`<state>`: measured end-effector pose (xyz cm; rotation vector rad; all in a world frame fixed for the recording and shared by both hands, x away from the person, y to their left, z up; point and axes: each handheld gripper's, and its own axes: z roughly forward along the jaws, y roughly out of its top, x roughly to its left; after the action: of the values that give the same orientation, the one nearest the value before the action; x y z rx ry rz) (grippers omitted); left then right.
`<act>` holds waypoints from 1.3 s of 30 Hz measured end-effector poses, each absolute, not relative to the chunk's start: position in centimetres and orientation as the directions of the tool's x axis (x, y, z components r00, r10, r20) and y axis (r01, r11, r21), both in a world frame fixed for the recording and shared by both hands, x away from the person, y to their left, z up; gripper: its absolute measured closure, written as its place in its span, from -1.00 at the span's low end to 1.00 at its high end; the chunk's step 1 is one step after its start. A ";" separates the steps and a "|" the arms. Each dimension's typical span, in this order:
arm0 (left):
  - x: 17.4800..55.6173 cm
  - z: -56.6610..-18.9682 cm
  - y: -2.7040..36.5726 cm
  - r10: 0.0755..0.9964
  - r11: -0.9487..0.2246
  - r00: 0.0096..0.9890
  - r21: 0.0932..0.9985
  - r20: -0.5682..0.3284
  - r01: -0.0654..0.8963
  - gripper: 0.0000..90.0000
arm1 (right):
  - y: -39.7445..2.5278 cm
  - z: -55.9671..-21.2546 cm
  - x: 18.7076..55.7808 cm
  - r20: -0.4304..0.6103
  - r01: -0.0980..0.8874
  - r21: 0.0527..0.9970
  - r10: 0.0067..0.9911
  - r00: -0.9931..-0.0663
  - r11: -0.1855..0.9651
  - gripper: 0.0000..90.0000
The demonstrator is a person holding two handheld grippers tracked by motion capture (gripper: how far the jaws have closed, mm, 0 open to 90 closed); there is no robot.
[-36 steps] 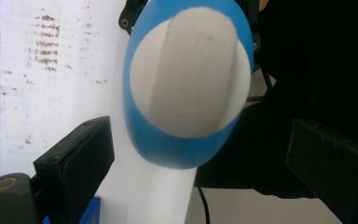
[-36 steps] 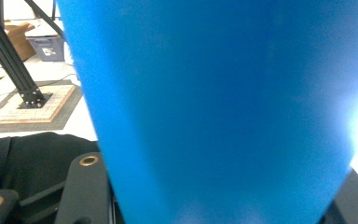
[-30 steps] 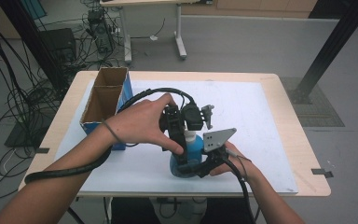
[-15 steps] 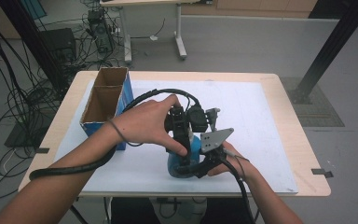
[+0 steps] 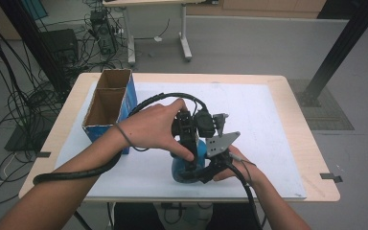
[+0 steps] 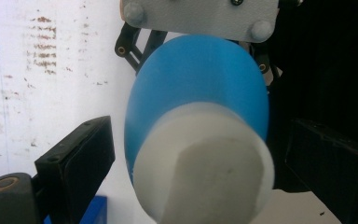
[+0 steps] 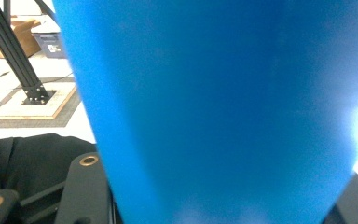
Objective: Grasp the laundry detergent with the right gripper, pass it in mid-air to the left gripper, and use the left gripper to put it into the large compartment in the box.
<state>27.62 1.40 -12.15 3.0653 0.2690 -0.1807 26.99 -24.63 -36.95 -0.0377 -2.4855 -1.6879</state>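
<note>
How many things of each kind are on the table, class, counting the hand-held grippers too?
Blue bottle with a white cap: 1
Open cardboard boxes with blue sides: 1
White mats covering the table: 1
Hand-held grippers: 2, the left gripper and the right gripper
Total: 5

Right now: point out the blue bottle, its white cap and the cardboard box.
blue bottle (image 6: 200, 79), left gripper view, on its blue body.
white cap (image 6: 205, 163), left gripper view, on the cap's flat end.
cardboard box (image 5: 127, 98), high view, on its blue outer side wall.
</note>
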 end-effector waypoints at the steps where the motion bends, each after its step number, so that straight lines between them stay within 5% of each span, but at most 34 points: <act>1: 27.6 -12.2 1.4 0.170 -0.983 0.978 0.049 -0.122 0.177 -0.81 | -24.6 -36.9 27.0 0.127 0.097 0.923 -0.056 -0.990 0.372 -0.07; 39: 27.0 -12.3 0.8 0.162 -0.985 0.980 0.045 -0.114 0.168 -0.81 | -24.1 -36.8 26.8 0.128 0.098 0.919 -0.055 -0.990 0.383 -0.07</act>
<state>27.03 0.79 -12.28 3.0717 0.2557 -0.1698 26.77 -24.15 -36.78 -0.0393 -2.4955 -1.6723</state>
